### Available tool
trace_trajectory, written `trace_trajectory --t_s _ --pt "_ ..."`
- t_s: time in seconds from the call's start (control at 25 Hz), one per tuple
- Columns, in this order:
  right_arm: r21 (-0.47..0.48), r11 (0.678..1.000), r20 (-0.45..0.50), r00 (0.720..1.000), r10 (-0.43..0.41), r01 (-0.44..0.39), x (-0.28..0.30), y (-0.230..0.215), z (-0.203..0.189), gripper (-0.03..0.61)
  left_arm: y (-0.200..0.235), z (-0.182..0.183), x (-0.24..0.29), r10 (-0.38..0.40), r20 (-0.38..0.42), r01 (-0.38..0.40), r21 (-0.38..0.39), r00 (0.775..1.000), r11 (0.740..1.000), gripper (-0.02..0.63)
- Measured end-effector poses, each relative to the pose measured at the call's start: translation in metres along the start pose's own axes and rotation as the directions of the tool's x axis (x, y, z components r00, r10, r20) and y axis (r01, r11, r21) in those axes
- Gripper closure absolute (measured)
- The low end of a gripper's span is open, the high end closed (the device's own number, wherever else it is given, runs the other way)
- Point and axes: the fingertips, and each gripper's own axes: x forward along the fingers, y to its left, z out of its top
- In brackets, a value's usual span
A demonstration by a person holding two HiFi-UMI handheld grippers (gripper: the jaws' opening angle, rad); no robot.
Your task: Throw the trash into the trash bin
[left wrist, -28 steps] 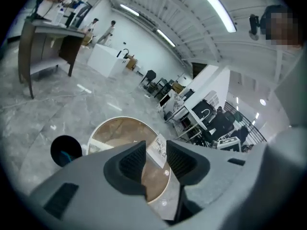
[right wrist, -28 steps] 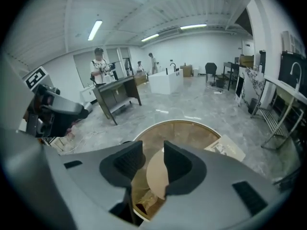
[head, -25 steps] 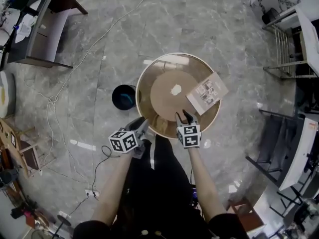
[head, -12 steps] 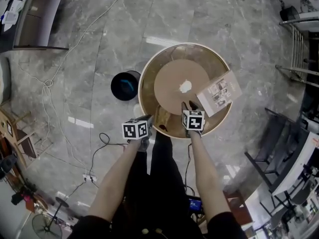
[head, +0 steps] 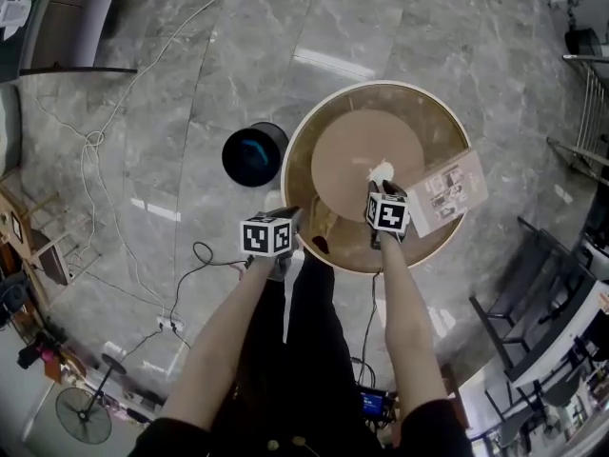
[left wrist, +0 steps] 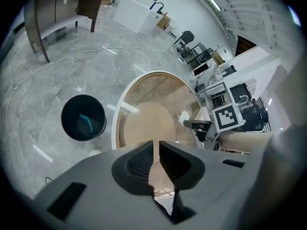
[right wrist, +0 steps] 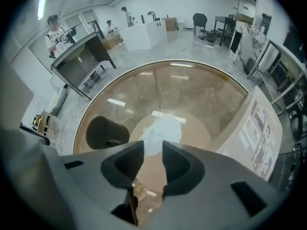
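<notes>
Trash here is one crumpled white paper wad [head: 382, 171], lying near the middle of the single round glass table [head: 419, 112]. One black trash bin [head: 254, 153] stands on the floor just beside the table's left rim, well apart from the wad. One printed leaflet [head: 447, 193] rests at the table's right edge. Two grippers hang over the near side of the table. The right gripper [head: 381, 188] points down right at the wad, jaws spread and not gripping it. The left gripper [head: 288, 225] is over the near left rim, its jaws closing with nothing between them.
</notes>
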Motion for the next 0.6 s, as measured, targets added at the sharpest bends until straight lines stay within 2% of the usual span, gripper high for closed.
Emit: trace_trajectory --t_s 0.08,0.16,0.4,0.6 --pt "-0.014 0.999 -0.012 0.999 -0.035 0.035 0.004 -0.001 0.003 0.543 0.008 0.004 -0.002 0.003 0.002 -0.003 0.0 1.0 1.0 0.574" --pt "-0.032 0.998 -0.011 0.999 -0.045 0.045 0.003 0.008 0.009 0.545 0.018 0.007 -0.007 0.01 0.008 -0.01 -0.008 1.0 1.0 0.575" --pt "-0.121 0.992 -0.009 1.0 0.019 -0.02 -0.001 0.07 0.025 0.545 0.05 0.004 -0.03 0.035 0.022 -0.034 -0.049 0.999 0.998 0.577" --pt "-0.292 0.949 -0.029 0.993 0.113 -0.117 0.005 0.161 0.043 0.545 0.085 0.004 -0.058 0.051 0.084 -0.038 -0.145 0.995 0.989 0.577"
